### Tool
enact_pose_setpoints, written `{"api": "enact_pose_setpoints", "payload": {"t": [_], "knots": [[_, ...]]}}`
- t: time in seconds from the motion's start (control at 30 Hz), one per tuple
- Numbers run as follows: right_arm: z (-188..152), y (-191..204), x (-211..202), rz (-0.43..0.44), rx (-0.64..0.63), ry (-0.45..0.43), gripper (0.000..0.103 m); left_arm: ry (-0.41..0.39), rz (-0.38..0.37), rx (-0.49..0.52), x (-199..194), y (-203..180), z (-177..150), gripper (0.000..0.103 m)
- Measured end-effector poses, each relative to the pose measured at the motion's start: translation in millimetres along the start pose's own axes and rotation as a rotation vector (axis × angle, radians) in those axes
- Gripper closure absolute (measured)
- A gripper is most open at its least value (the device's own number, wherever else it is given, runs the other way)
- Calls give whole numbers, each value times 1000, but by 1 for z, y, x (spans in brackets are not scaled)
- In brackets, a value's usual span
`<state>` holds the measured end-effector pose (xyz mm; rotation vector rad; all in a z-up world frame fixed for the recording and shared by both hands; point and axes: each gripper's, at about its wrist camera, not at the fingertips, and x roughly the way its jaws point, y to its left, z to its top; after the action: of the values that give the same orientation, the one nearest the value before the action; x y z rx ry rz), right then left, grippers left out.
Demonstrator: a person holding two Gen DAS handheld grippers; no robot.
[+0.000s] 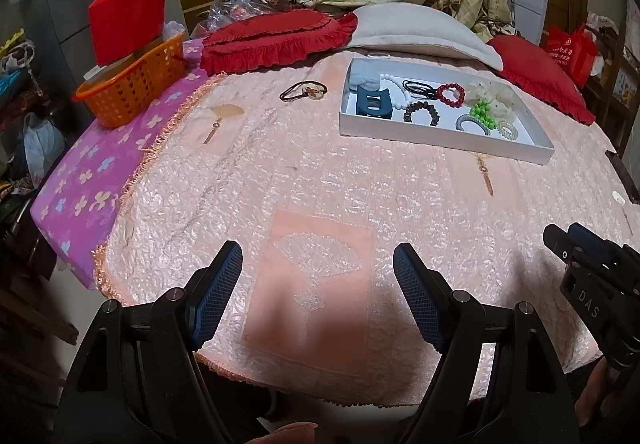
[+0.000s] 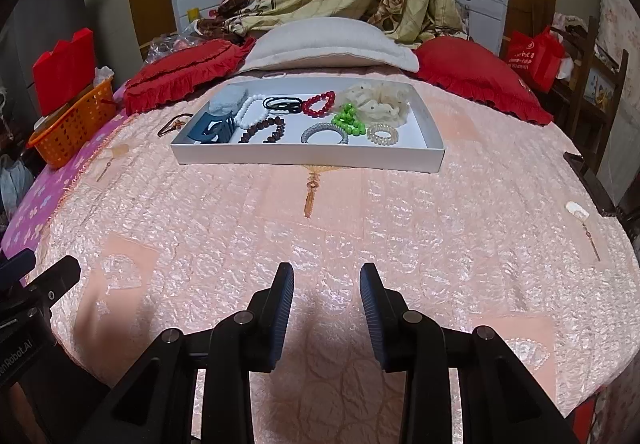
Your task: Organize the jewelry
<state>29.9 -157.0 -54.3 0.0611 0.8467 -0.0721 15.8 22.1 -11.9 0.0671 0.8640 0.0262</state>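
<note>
My left gripper (image 1: 318,264) hangs over the near edge of the bed with its jaws spread wide and nothing between them. My right gripper (image 2: 327,282) sits beside it, jaws set narrower, also empty; both point down at bare pink quilt (image 2: 360,220).

Nothing lies between my fingers and the white tray (image 2: 434,154), which rests far up the quilt near the pillows. Behind it sit a frilled red cushion (image 2: 180,76), a grey-white pillow (image 2: 328,44) and a second red cushion (image 2: 476,80). An orange plastic basket (image 1: 132,84) with a lattice wall stands on the purple flowered sheet (image 1: 92,180) at the bed's left side.

In the tray I see a blue hair claw (image 2: 214,128), a white bead bracelet (image 2: 250,110), a dark brown bead bracelet (image 2: 266,130), black hair ties (image 2: 282,104), a red bead bracelet (image 2: 318,104), glossy green beads (image 2: 348,122), a grey woven band (image 2: 324,134), a clear coiled tie (image 2: 383,133) and a cream gauzy scrunchie (image 2: 376,100).

1 brown hair tie (image 1: 304,90) lies outside, on the quilt left of the tray.

The pale blue thing in the tray's far left corner is too soft to make out.
</note>
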Motion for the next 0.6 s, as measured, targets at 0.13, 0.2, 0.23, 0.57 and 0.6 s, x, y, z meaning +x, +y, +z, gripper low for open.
{"api": "enact_pose_setpoints", "payload": {"t": [0.13,0.2,0.23,0.57,0.6], "knots": [[-1,-1,3,0,3,6,70,8,-1,4,3,-1,-1,25],[-1,-2,4,1,5,10,70,11,-1,6,3,-1,-1,25],[-1,-2,4,0,5,11,70,12,-2,6,4,-1,-1,25],[-2,0,8,-4,-2,19,70,26,-9,6,10,-1,-1,25],[-2,0,9,-5,-3,21,70,27,-10,7,10,-1,-1,25]]}}
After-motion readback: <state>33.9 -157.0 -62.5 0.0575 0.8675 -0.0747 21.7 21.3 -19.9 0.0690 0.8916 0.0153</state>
